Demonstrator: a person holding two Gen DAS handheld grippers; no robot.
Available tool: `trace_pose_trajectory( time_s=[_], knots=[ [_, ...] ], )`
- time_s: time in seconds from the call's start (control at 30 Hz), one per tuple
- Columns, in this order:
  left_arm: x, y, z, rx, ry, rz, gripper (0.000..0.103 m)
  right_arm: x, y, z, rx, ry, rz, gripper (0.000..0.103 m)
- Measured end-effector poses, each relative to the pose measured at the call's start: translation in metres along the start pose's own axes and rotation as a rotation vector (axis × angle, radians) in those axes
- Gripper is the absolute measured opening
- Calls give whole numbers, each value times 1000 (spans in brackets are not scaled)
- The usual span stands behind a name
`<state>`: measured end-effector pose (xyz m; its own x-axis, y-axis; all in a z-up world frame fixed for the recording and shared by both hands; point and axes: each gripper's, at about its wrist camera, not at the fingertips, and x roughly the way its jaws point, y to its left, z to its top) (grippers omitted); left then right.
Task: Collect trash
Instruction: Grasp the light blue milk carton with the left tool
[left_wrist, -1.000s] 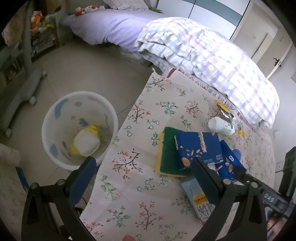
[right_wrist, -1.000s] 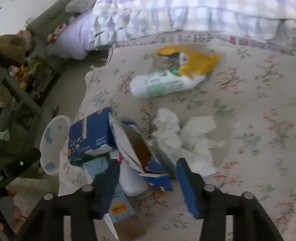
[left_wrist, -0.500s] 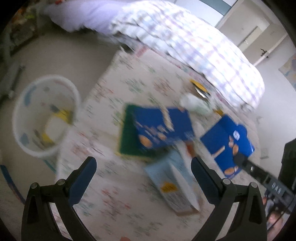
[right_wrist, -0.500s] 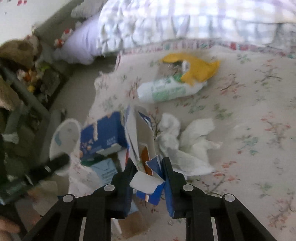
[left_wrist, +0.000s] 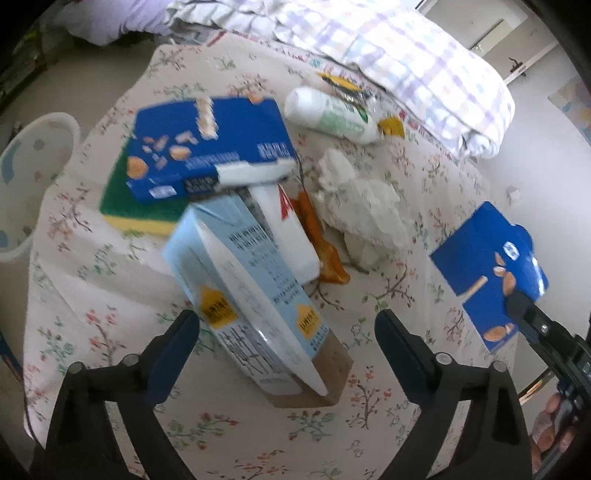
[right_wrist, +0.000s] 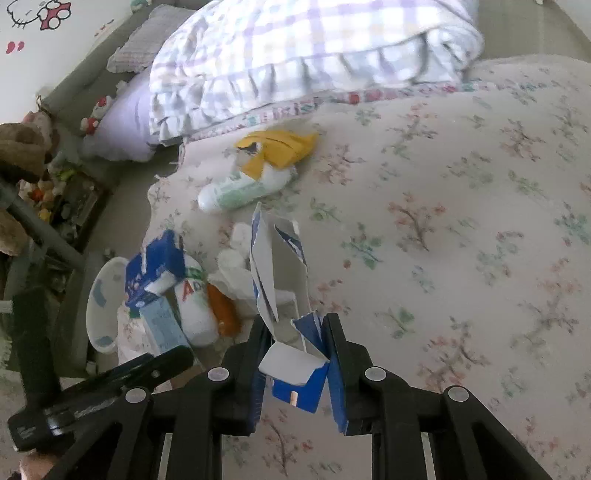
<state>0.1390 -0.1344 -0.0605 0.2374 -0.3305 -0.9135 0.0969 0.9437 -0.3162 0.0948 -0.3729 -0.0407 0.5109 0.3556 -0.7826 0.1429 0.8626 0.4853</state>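
Note:
My right gripper (right_wrist: 295, 332) is shut on a torn blue carton (right_wrist: 284, 295) and holds it above the floral cloth; the carton also shows in the left wrist view (left_wrist: 487, 269). My left gripper (left_wrist: 286, 332) is open, its fingers on either side of a light blue milk carton (left_wrist: 243, 288) lying on the cloth. Behind it lie a blue cereal box (left_wrist: 207, 144) on a green and yellow sponge (left_wrist: 140, 206), a white carton (left_wrist: 284, 229), crumpled tissue (left_wrist: 362, 210), an orange wrapper (left_wrist: 321, 243), a white bottle (left_wrist: 328, 114) and a yellow wrapper (left_wrist: 343, 83). The white bin (left_wrist: 26, 173) stands at the left.
A checked duvet (left_wrist: 406, 55) lies on the bed behind the cloth-covered table (left_wrist: 110, 314). Bare floor (left_wrist: 92, 77) lies to the left, with shelves of toys (right_wrist: 55, 184) beyond. A door (left_wrist: 517, 40) is at the far right.
My right gripper closed on the torn blue carton and lifted it off the pile. My left gripper swung from the bin side over to the light blue carton.

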Motion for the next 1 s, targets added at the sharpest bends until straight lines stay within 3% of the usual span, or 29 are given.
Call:
trace_pose_trajectory(
  time_s=[0.23, 0.37, 0.47, 0.53, 1.0],
  knots=[
    [12, -4, -9, 16, 17, 7, 75, -12, -21, -14, 27, 2, -23, 26],
    [10, -8, -12, 36, 2, 5, 68, -15, -30, -19, 39, 7, -31, 26],
    [2, -8, -14, 54, -15, -15, 54, -19, -32, -20, 46, 2, -30, 26],
    [-1, -8, -15, 72, -16, -22, 51, -21, -32, -21, 48, -2, -28, 26],
    [-33, -3, -26, 155, -64, -72, 44, -22, -10, -16, 17, -23, 0, 26]
  ],
)
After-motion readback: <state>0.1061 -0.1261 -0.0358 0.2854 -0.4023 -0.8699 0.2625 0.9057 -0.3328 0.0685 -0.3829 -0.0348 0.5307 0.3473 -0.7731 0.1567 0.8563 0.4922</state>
